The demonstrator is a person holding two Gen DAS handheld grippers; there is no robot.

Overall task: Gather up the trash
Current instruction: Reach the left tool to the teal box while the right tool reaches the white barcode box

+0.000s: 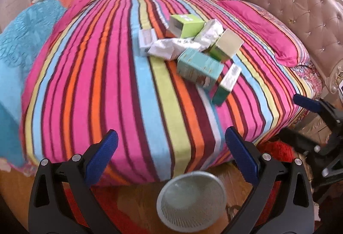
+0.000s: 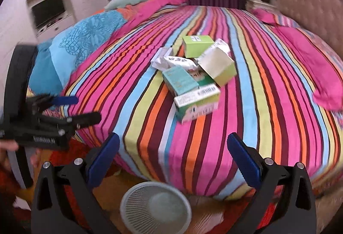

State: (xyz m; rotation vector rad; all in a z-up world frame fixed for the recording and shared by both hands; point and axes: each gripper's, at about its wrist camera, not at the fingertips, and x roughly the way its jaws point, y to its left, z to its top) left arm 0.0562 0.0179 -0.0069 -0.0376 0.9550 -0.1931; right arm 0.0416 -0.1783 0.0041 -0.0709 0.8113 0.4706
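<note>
We are standing by the big stripy bed [image 1: 128,84], just starting, holding our left gripper [image 1: 171,156] and right gripper [image 2: 173,159] wide open and empty, needing to reach the trash pile [image 2: 190,75] in the bed's middle and drop it into the little bin [image 2: 155,206] below.

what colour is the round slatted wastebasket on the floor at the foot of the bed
The round slatted wastebasket is pale grey-white, clearest in the right wrist view.
</note>
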